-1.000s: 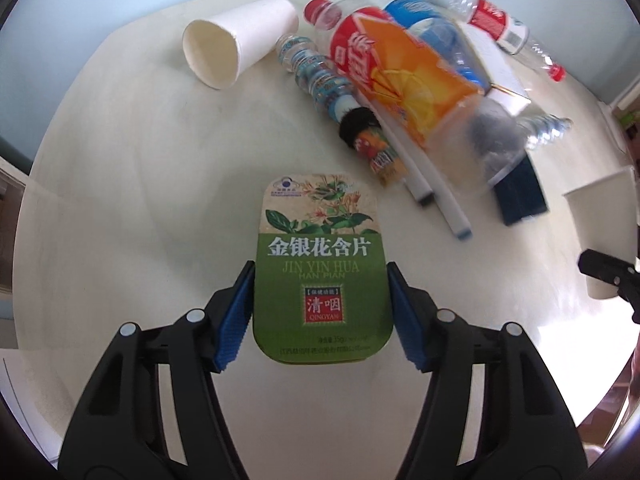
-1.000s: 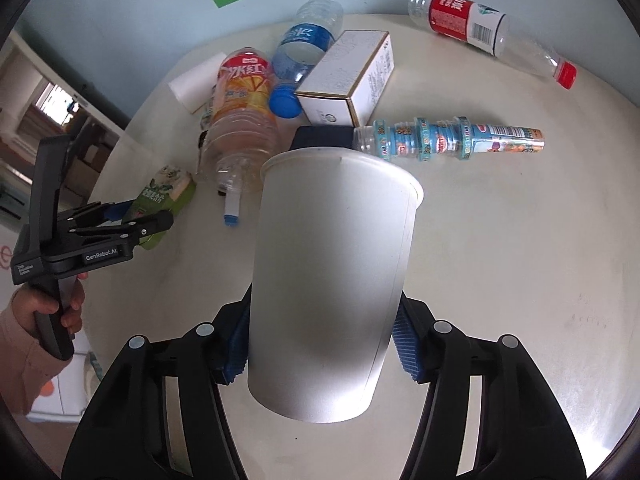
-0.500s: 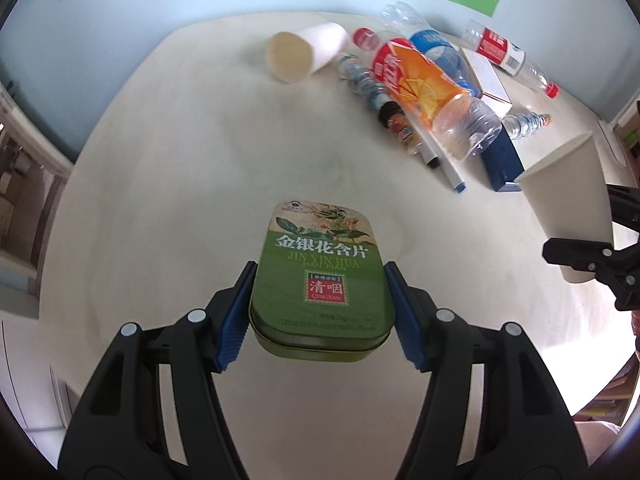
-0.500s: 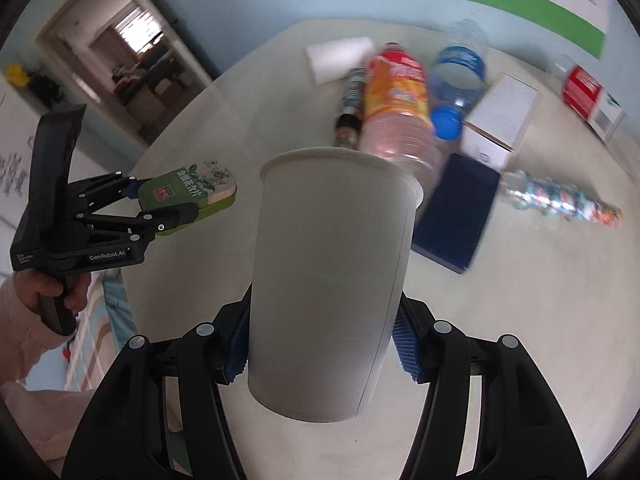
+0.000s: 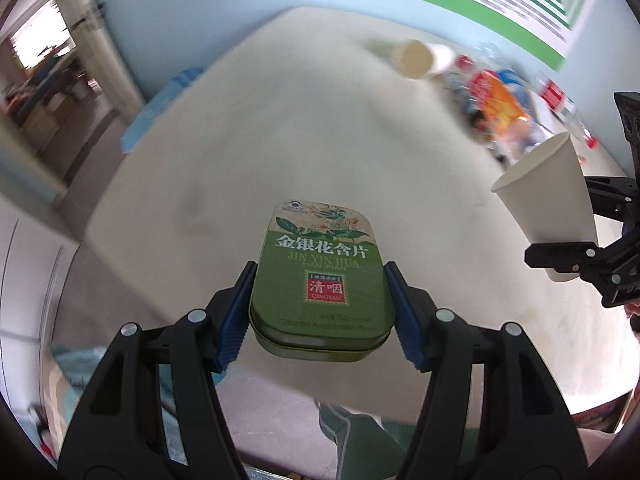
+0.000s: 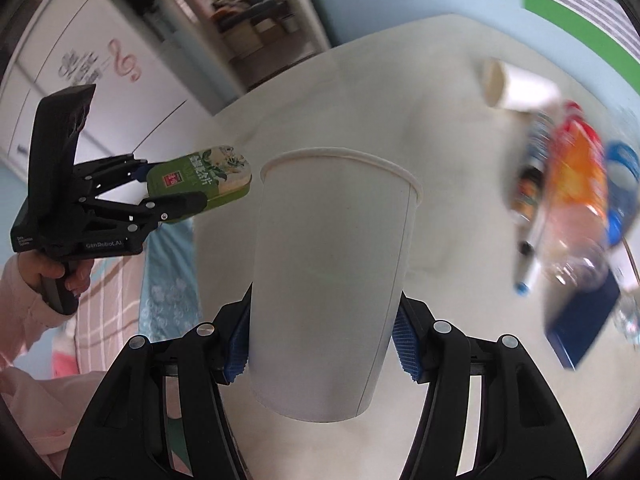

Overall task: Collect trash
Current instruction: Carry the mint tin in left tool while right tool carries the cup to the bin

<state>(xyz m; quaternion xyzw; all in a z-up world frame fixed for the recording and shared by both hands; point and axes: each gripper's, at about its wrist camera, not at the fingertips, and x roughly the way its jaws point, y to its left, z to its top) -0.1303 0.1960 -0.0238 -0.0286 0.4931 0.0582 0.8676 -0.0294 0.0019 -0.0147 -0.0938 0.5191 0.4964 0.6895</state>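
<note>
The table (image 5: pixel 304 152) spreads ahead of and below both grippers, round and pale. A poster (image 5: pixel 472 4) with a green border hangs on the wall beyond it, up and right of the left gripper.

The cup (image 6: pixel 328 280), white paper, is clamped by its lower half between the blue pads (image 6: pixel 406 350) of the right gripper (image 6: pixel 322 346), mouth pointing forward, lifted off the table. In the left view the same cup (image 5: pixel 548 208) hangs to the right.

The trash pile (image 6: pixel 576 208) lies on the table to the right of the right gripper: an orange-labelled bottle, a blue-capped one, a pen and a dark blue box, all blurred. A second cup (image 5: pixel 420 58) lies on its side at the near end of the pile, far ahead of the left gripper and slightly right.

The tin (image 5: pixel 320 280), green and flat, is pinched at its sides by the left gripper (image 5: pixel 320 316), label up, raised over the table's near edge. From the right view the tin (image 6: pixel 200 178) sits far left.
</note>
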